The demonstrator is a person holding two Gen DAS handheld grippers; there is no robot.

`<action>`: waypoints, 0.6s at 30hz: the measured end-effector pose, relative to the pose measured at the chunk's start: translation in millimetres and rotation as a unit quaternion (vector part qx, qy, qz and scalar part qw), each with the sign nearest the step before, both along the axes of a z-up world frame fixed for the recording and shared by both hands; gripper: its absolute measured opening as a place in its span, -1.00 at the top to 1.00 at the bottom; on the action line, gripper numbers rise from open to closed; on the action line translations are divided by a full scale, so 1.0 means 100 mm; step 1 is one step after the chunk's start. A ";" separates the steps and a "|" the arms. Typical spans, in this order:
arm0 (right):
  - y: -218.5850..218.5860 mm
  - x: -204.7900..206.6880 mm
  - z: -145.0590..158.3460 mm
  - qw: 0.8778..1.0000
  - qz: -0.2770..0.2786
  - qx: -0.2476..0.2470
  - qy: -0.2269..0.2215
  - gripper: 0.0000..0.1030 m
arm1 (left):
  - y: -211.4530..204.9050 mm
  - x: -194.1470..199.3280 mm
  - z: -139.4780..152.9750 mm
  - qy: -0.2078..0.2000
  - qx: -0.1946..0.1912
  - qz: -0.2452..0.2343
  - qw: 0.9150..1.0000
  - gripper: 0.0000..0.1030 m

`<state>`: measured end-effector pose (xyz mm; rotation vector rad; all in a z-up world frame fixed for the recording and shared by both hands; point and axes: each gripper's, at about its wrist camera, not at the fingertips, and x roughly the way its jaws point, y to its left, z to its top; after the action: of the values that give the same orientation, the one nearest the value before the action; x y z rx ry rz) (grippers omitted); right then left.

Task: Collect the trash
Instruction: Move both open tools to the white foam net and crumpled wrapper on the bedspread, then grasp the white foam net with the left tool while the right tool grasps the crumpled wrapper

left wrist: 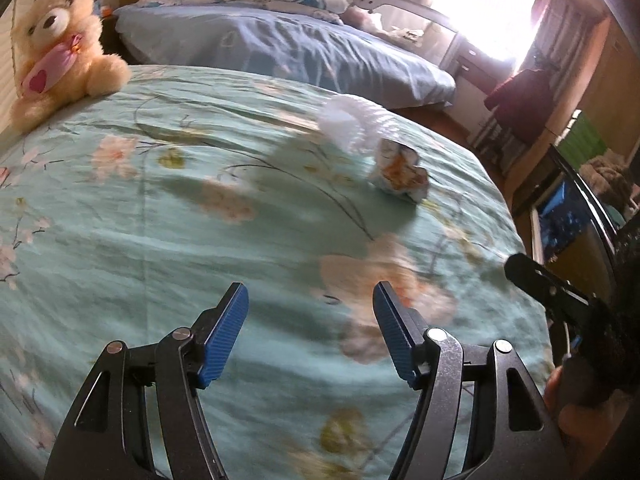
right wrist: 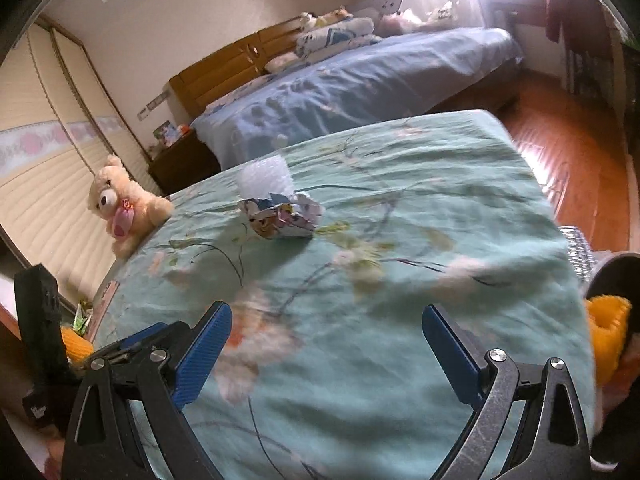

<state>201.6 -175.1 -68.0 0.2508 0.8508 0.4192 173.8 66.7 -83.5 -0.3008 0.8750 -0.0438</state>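
A crumpled printed paper ball [left wrist: 400, 174] lies on the green floral bedspread [left wrist: 200, 220], with a white bubble-wrap piece [left wrist: 352, 124] just behind it. Both show in the right wrist view too, the paper ball [right wrist: 282, 216] in front of the bubble wrap [right wrist: 264, 178]. My left gripper [left wrist: 310, 304] is open and empty, low over the bed, well short of the trash. My right gripper [right wrist: 326, 328] is open and empty, also short of it. The right gripper's body [left wrist: 560, 296] shows at the left view's right edge.
A cream teddy bear [left wrist: 60, 40] sits at the bed's far left corner [right wrist: 120, 204]. A second bed with a blue cover [left wrist: 280, 44] stands beyond. A bin [right wrist: 612, 276] with orange material [right wrist: 608, 320] is at the bed's right side. Wooden floor [right wrist: 580, 152] lies to the right.
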 end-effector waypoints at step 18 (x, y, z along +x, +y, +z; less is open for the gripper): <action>0.63 0.83 -0.16 0.998 0.049 -0.036 0.003 -0.24 | 0.22 0.37 -0.03 0.011 0.004 0.002 1.000 -0.29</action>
<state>284.4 -111.8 -83.6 0.1442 0.8856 0.4778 211.0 88.7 -86.9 -0.2968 0.8964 -0.0326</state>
